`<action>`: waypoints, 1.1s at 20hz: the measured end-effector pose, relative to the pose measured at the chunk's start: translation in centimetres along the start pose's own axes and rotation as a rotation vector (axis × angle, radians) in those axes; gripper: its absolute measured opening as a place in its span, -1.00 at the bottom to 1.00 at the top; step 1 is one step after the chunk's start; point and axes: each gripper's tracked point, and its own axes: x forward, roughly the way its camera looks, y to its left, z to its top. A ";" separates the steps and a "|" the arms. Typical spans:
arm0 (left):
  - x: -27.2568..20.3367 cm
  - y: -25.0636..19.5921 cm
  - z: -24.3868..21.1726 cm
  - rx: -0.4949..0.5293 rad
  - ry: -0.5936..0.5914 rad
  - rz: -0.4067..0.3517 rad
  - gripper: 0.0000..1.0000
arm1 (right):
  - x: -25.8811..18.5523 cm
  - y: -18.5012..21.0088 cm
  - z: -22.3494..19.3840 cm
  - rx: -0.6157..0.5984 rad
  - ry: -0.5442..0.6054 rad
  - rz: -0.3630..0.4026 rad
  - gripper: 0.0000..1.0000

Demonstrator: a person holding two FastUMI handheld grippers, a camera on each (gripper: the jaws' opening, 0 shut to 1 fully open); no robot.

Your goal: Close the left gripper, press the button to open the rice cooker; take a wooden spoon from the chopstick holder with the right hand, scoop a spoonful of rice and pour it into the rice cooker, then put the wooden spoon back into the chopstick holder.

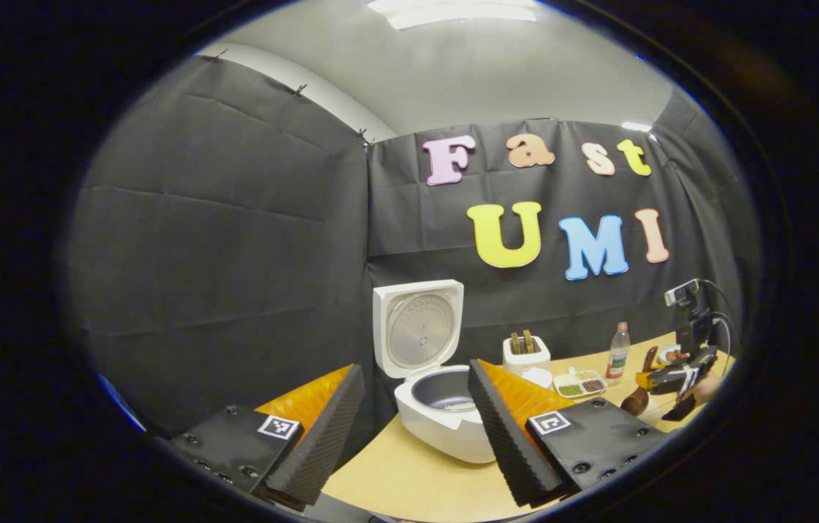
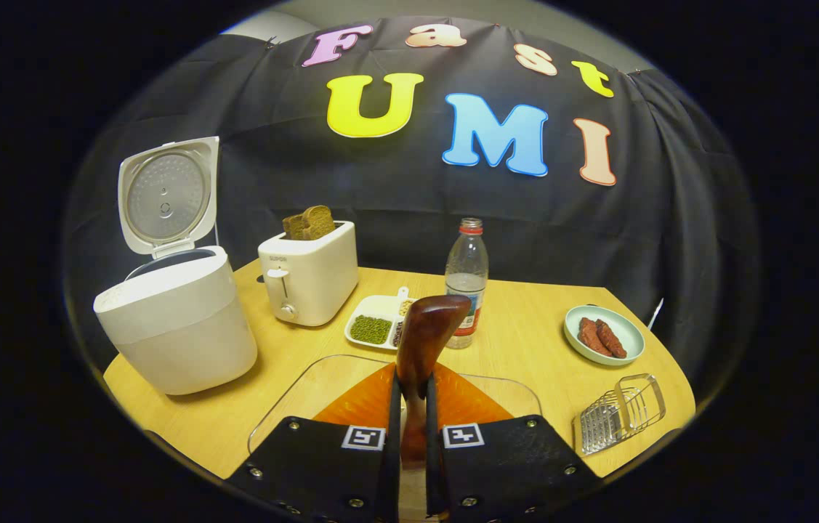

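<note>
Already we have the rice cooker (image 2: 175, 327) standing open at the left end of the bench (image 2: 525, 341), its lid (image 2: 168, 192) tipped upright and the dark inner pot (image 1: 445, 390) showing in the left gripper view. Our left gripper (image 1: 416, 421) hangs before it with its fingers spread wide apart, nothing between them. Our right gripper (image 2: 409, 428) has its fingers closed on the handle of the wooden spoon (image 2: 427, 338), whose bowl rises above them, over a clear glass tray (image 2: 285, 399) on the bench. Beyond the spoon we see a toaster (image 2: 309, 274) with bread slices, a divided dish (image 2: 376, 323) of what look like green beans and other grains, a plastic bottle (image 2: 466, 280), a pale plate (image 2: 605, 334) and a wire rack (image 2: 620, 414) near the right edge.
</note>
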 end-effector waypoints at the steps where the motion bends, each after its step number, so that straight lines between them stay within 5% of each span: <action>1: 0.0 0.0 0.1 0.003 -0.001 0.000 0.97 | -0.1 0.6 -0.3 0.010 0.005 0.014 -0.70; 9: -0.7 -0.8 0.0 -0.013 0.005 0.006 0.89 | -1.3 3.2 -0.9 0.176 0.068 0.110 -0.70; 22: -1.0 -2.8 0.4 -0.002 0.009 -0.014 0.89 | -0.9 -1.5 -1.6 0.841 0.186 0.163 -0.70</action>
